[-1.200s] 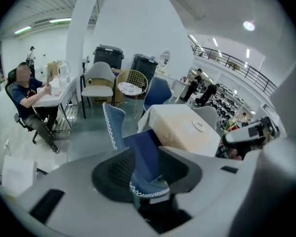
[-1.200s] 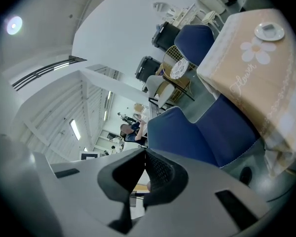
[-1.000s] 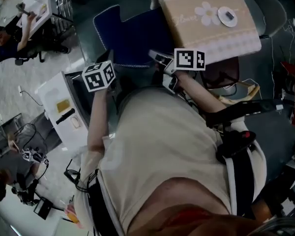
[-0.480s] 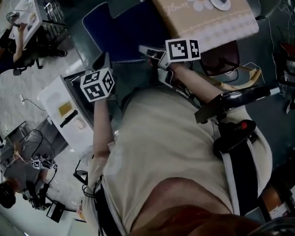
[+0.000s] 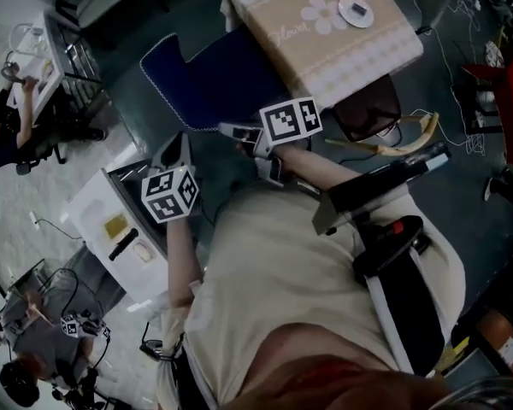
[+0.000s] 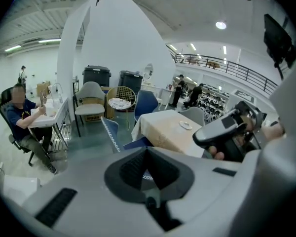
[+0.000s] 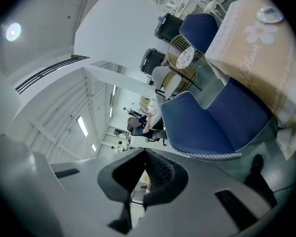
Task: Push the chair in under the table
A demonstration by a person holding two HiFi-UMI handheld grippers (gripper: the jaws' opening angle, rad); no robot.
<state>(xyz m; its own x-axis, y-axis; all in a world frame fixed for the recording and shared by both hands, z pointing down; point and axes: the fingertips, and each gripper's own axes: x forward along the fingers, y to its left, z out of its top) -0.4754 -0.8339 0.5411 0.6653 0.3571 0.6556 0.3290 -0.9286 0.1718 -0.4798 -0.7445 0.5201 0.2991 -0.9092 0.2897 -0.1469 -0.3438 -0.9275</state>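
The blue padded white-trimmed chair (image 5: 214,75) sits just ahead of your left gripper (image 5: 178,150) and right gripper (image 5: 232,130); jaws closed, empty; forearms outstretched.

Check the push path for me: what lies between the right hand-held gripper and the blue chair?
Nothing: in the right gripper view the stretch from the shut right hand-held gripper to the blue chair is bare.

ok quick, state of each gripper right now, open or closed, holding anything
Left gripper: closed, holding nothing.
Right gripper: closed, holding nothing.
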